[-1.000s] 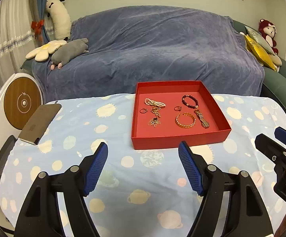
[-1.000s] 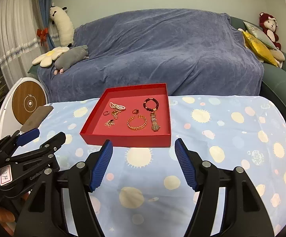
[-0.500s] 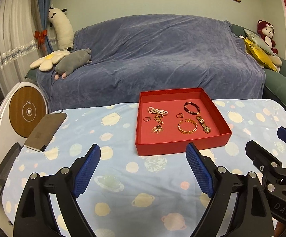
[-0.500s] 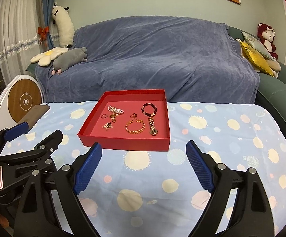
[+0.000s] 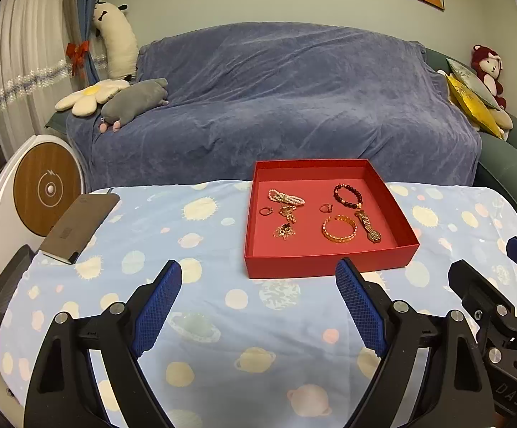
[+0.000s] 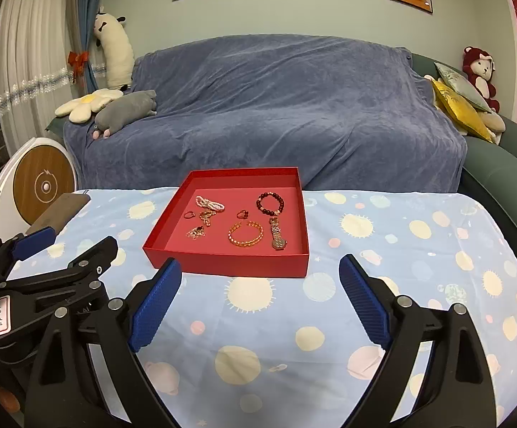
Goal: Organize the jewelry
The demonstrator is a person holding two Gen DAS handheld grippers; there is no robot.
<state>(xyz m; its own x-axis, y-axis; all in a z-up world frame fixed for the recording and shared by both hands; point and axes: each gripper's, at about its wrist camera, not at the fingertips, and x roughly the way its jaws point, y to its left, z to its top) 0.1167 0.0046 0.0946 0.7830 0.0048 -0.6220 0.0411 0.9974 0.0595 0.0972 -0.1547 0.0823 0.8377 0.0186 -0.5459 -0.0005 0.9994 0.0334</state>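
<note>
Looking through the left wrist cam first: my left gripper is spread wide with nothing between its blue pads, hanging over the spotted tablecloth just short of the red tray. All the jewelry is lying inside the tray: pearl bracelet at the back left, dark bead bracelet at the back right, gold bangle front and centre-right, watch just right of the bangle. There are two small rings and a tangle of gold chain in the tray's left half. A grey phone-like slab sits well left of the tray at the cloth edge. Right gripper pokes in right of the tray.

Right wrist cam: right gripper is also released and holding nothing, sitting just in front of the tray, near wall. Same layout from here: bangle, watch, beads, pearls. Left gripper shows left of the tray, and behind the tray is the blue-covered sofa.
</note>
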